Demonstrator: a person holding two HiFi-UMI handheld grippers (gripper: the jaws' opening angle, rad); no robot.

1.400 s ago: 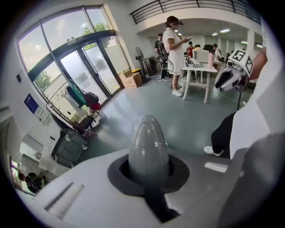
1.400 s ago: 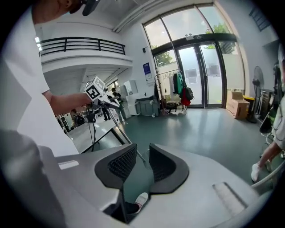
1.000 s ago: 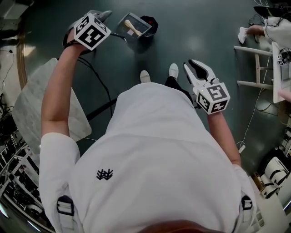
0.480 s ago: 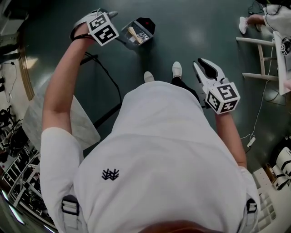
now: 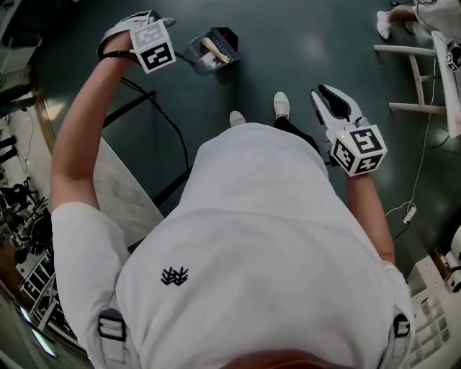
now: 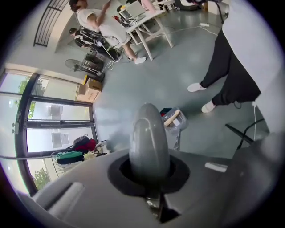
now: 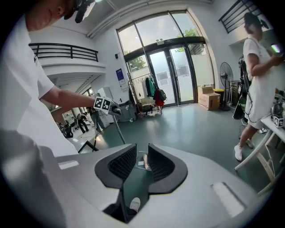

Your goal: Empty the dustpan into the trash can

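Grey dustpan (image 5: pixel 213 50), handle (image 6: pixel 149 138) clamped in left tool (image 5: pixel 155 21)

Your pale grey left tongs (image 5: pixel 164 23) and right tongs (image 5: pixel 323 94) bear black-and-white square-marked cubes. The grey plastic dustpan (image 5: pixel 210 52) shows a tan strip inside, over the dark teal floor (image 5: pixel 310 50).

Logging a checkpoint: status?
Left gripper shut on dustpan handle. Right gripper open, empty. Dustpan loaded, beside trash can, not emptied. Nothing blocking.
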